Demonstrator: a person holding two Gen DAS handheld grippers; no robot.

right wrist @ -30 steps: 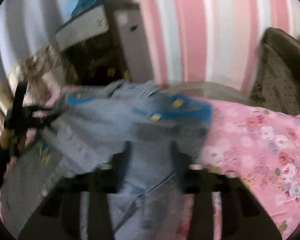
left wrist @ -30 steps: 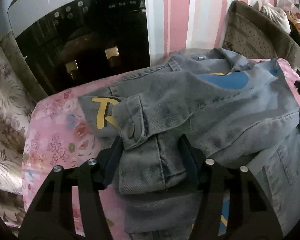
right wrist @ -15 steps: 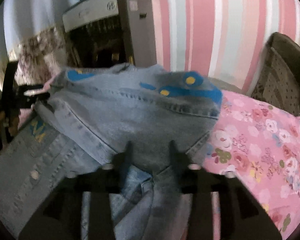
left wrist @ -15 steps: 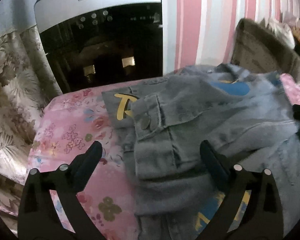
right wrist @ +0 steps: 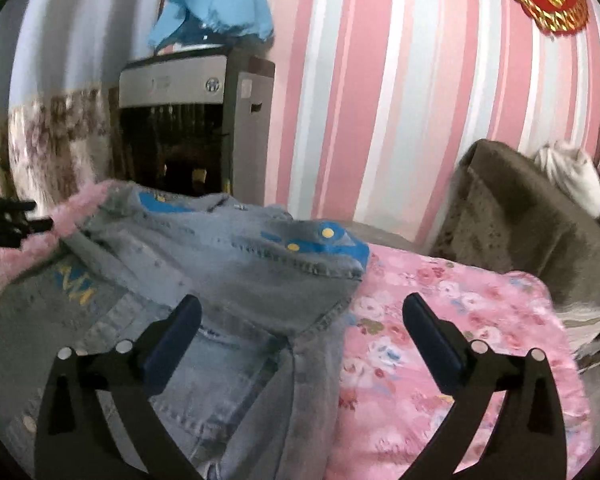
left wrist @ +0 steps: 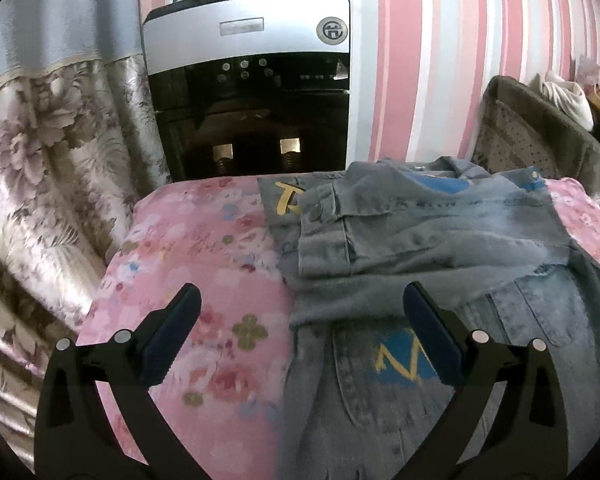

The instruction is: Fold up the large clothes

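Jacket point(left wrist: 440, 240) lies on the pink sheet point(left wrist: 204, 264), sleeves folded in; left tongs point(left wrist: 300, 332) and right tongs point(right wrist: 300, 332) have just opened wide, holding nothing.

A home: a floral cloth point(left wrist: 204, 248) before a water dispenser point(left wrist: 248, 92), with striped wallpaper point(right wrist: 380, 100), curtain point(left wrist: 60, 152) and armchair point(right wrist: 520, 232) beside it.

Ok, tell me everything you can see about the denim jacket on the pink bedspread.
The washed grey-blue denim jacket lies flat on the pink floral bedspread, both sleeves folded across its body. It has blue patches with yellow letters and dots, a buttoned cuff, seams and pockets. Neither open gripper touches it.
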